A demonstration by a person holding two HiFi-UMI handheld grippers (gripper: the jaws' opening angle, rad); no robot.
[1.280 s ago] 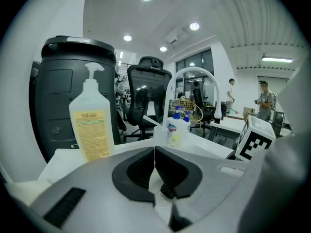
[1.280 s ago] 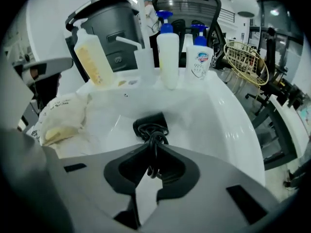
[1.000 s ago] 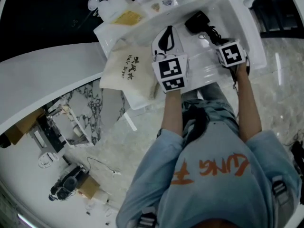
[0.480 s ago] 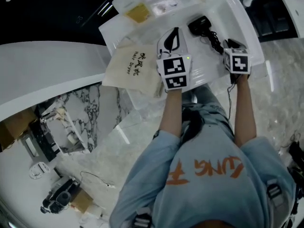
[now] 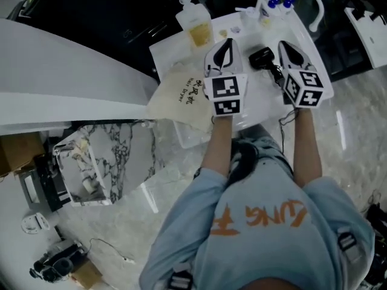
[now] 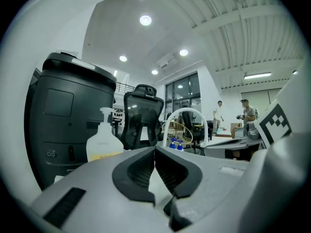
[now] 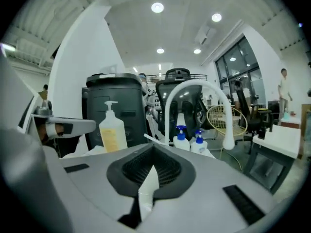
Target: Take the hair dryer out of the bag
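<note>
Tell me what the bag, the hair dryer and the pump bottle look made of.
The bag: likely cream woven cloth, matte; it lies limp and creased, with dark print.
The hair dryer: probably black plastic with a dull sheen and a rigid moulded body; too small to be sure.
The pump bottle: seems to be translucent plastic, smooth, with a yellowish label and a white pump.

The left gripper [image 5: 225,48] covered the right edge of the bag [image 5: 178,98], and the dark print on the bag was too small to read. The hair dryer [image 5: 261,57] showed only in part between the two grippers. Its cord [image 5: 279,76] went out of sight behind the right gripper [image 5: 285,47]. The label on the pump bottle [image 5: 195,28] was illegible. Two distant people [image 6: 245,111] were too small to make out.
</note>
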